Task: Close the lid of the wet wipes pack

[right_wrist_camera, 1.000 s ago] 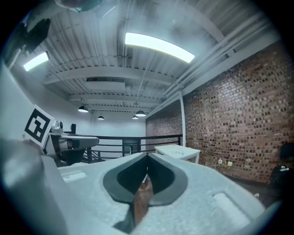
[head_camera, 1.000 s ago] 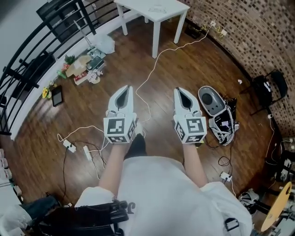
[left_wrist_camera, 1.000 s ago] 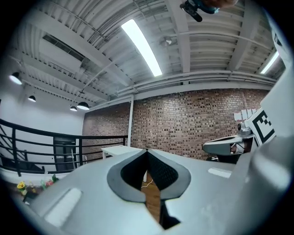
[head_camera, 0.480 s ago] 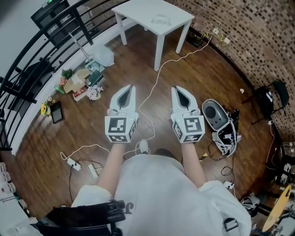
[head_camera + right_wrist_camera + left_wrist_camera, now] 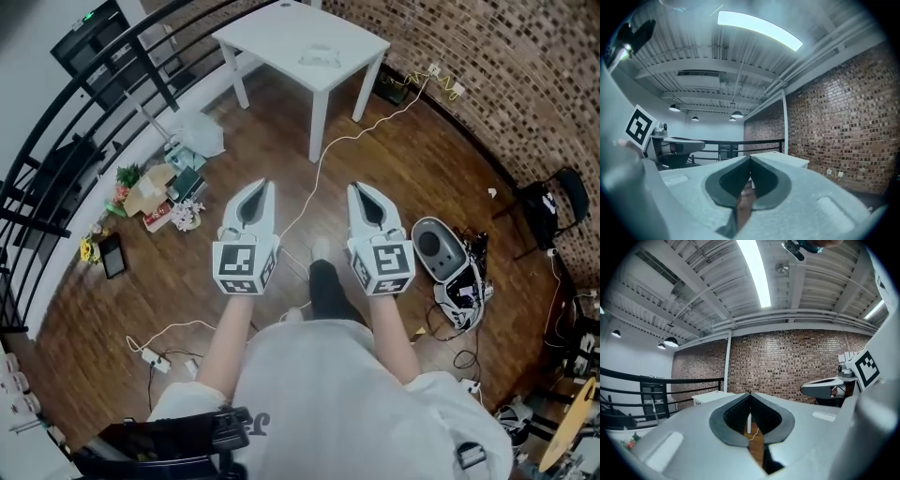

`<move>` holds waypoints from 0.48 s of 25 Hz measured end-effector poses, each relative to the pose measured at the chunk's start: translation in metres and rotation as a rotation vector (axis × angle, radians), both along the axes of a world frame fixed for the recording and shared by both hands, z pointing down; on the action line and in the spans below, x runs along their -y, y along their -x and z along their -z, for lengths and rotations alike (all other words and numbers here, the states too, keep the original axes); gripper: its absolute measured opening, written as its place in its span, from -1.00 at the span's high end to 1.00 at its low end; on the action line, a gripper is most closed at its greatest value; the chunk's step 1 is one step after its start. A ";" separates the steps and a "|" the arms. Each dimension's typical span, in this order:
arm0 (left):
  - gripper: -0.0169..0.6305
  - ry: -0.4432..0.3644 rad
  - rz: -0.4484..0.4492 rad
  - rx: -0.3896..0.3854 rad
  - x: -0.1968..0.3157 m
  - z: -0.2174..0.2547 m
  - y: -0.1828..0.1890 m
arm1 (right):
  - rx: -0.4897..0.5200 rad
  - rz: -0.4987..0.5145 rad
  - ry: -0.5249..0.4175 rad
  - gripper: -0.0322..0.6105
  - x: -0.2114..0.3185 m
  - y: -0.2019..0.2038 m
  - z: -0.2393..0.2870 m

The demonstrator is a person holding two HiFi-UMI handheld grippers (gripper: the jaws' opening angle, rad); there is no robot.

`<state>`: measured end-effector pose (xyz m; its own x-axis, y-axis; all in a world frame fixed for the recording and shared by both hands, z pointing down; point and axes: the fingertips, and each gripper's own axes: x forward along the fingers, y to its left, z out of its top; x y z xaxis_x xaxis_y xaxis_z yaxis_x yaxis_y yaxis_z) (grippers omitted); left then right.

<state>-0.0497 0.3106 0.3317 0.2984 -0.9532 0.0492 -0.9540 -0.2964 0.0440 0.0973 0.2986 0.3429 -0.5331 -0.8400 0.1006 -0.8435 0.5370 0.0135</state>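
Two grippers, side by side and level above the wood floor (image 5: pixel 450 178): left gripper (image 5: pixel 269 185) and right gripper (image 5: pixel 352 187), both aimed toward the one white table (image 5: pixel 262 37) well ahead. Both pairs of tongs shut tip to tip in their own gripper views, gripping nothing; only floor visible through the oval gap behind the tips.

One wet wipes pack (image 5: pixel 322 56), flat on the tabletop near its middle, well apart from both grippers. Long axis roughly left to right across the head view; too small to tell which way the lid faces or whether it is open.

One white cable (image 5: pixel 323 155) snaking over the floor from the brick wall (image 5: pixel 525 84) and in between the grippers. One black chair (image 5: pixel 548 192) at the right. One grey domed device (image 5: pixel 436 246) just right of the right gripper.
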 end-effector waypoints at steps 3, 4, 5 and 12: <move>0.90 0.001 0.001 0.011 0.053 -0.006 0.004 | 0.016 -0.001 -0.001 0.93 0.056 0.001 -0.008; 0.90 0.004 0.001 0.013 0.073 -0.008 0.005 | 0.024 -0.004 -0.003 0.93 0.078 0.000 -0.008; 0.90 0.006 -0.001 0.017 0.095 -0.008 0.005 | 0.032 -0.007 -0.005 0.93 0.101 -0.001 -0.007; 0.90 -0.022 -0.001 0.054 0.236 0.009 -0.014 | 0.042 0.050 -0.039 0.93 0.246 -0.003 0.015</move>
